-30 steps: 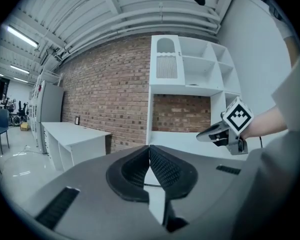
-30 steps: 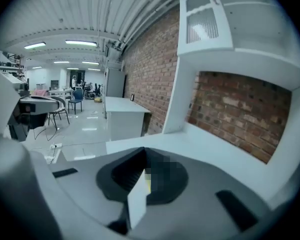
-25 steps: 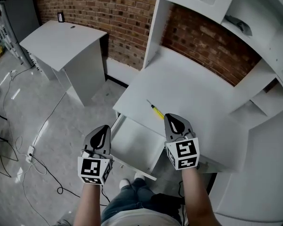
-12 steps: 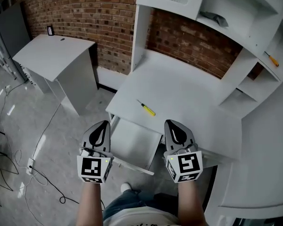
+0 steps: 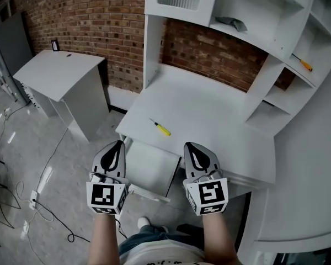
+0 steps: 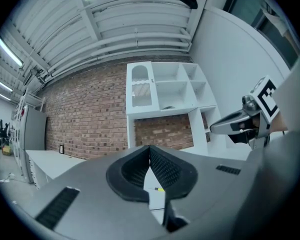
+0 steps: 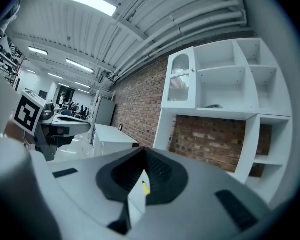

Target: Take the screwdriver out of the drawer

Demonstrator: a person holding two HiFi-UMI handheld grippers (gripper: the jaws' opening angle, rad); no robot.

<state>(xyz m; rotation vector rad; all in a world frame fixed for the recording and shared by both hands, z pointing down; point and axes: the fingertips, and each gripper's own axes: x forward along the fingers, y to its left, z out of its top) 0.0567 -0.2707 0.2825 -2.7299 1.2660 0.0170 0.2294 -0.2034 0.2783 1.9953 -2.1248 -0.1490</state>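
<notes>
Screwdriver (image 5: 160, 127) lies on desk (image 5: 209, 112) just behind open drawer (image 5: 150, 169); L gripper (image 5: 118, 146) left of drawer, R gripper (image 5: 191, 147) right, both closed, empty.

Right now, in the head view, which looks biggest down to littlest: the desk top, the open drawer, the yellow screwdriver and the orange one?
1. desk top
2. open drawer
3. yellow screwdriver and orange screwdriver look alike; the orange one is farther, so unranked.

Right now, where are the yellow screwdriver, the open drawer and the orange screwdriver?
yellow screwdriver (image 5: 164, 130), head view, on its handle.
open drawer (image 5: 150, 165), head view, on its bare floor.
orange screwdriver (image 5: 306, 67), head view, on its handle.
</notes>
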